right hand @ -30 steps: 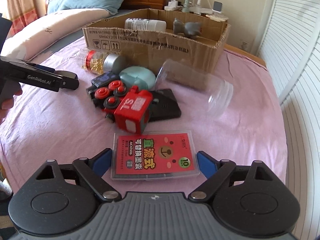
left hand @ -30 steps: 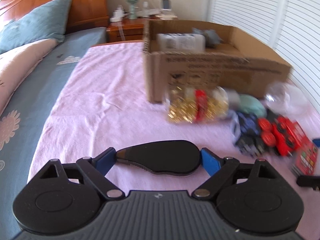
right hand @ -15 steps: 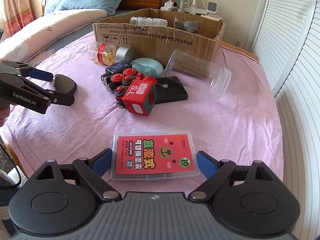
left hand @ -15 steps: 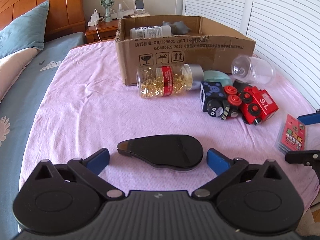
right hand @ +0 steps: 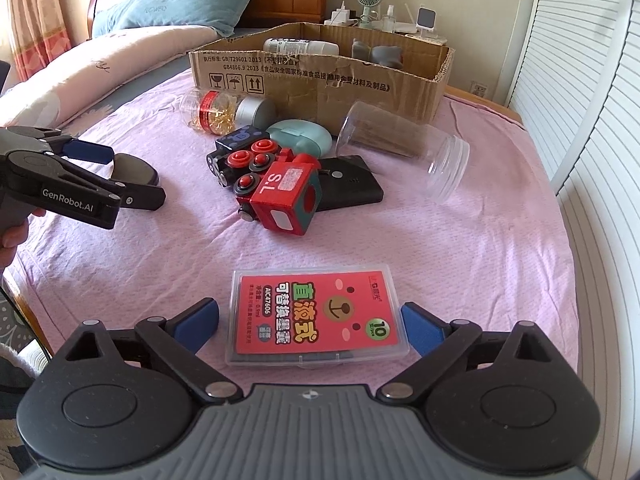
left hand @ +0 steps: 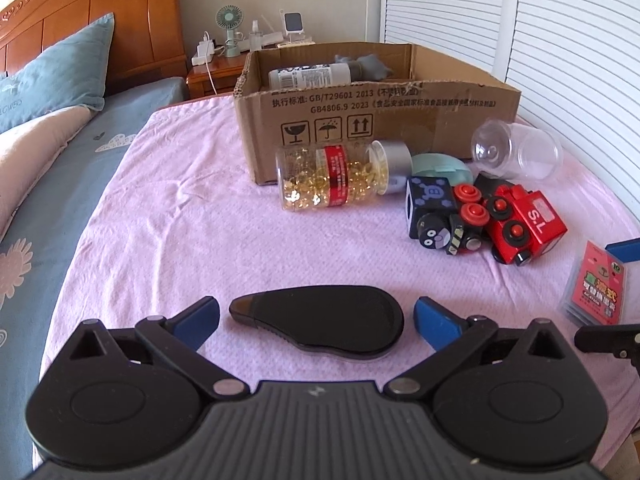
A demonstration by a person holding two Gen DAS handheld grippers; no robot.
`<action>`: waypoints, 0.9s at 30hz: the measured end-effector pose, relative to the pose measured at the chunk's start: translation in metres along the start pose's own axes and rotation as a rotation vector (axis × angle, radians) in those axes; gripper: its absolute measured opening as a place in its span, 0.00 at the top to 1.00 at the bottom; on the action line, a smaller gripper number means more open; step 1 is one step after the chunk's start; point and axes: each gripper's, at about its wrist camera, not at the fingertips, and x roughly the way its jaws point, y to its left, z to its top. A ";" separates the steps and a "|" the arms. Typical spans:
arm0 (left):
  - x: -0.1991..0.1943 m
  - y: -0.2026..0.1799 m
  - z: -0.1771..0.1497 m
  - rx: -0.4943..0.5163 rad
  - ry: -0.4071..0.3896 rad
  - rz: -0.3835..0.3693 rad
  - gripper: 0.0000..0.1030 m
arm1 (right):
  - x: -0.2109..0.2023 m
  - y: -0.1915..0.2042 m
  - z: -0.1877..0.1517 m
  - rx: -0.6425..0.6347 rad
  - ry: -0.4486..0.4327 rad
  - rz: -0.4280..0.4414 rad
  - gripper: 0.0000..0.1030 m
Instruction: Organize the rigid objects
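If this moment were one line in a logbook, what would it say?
left gripper: open, straddling black oval case | right gripper: open, straddling red refill box | cardboard box: bottle inside, nothing lifted

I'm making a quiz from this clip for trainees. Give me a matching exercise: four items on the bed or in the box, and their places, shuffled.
Things:
1. black oval case
2. red refill box
3. white bottle
4. capsule bottle

Places:
A. inside the cardboard box
B. between the open left tongs
C. lying on its side in front of the cardboard box
D. between the open right tongs

Pairs: 1-B, 2-D, 3-A, 4-C
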 end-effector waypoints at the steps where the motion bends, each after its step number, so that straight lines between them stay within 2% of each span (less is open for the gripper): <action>1: 0.000 0.000 0.001 -0.001 0.001 -0.001 0.01 | 0.001 0.000 0.000 -0.001 0.000 0.001 0.03; 8: 0.004 0.005 0.001 -0.026 0.004 -0.032 0.02 | 0.003 0.001 0.003 -0.009 0.000 0.004 0.03; 13: 0.004 0.006 0.000 0.002 0.003 -0.057 0.03 | 0.003 0.000 0.003 -0.009 0.003 0.010 0.03; 16: 0.002 0.006 0.000 0.021 -0.006 -0.076 0.07 | 0.002 0.001 0.004 -0.013 0.011 0.012 0.05; 18: 0.001 0.006 0.002 0.028 -0.011 -0.084 0.13 | 0.001 0.003 0.005 -0.017 0.014 0.013 0.10; 27: -0.003 0.011 0.012 0.054 0.036 -0.127 0.13 | -0.004 0.005 0.012 -0.009 0.025 0.008 0.10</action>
